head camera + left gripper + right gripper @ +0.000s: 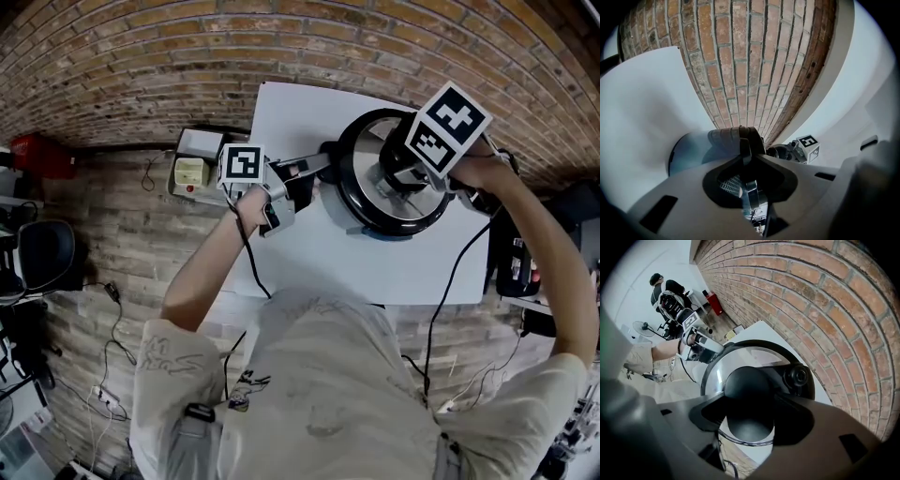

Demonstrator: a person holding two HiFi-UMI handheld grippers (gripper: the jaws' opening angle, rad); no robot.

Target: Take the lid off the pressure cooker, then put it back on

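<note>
The right claw (749, 414) points down and is clenched on the black knob (746, 387) at the centre of the lid (723, 366) of the pressure cooker (361, 214). Its jaws stand fairly wide, with the round knob filling the gap between them. A black valve (800, 376) sits on the lid just beside the knob. The left claw (749, 185) is held level at the cooker's left side. Its jaws are narrow and clamped on the black side handle (746, 140), which runs out from the shiny pot wall (691, 154). The lid sits on the cooker. The cooker stands on a white worktop (309, 262), with a brick wall (141, 66) beyond it. The person (328, 375) stands on the cooker's near side, one arm reaching to each claw.
</note>
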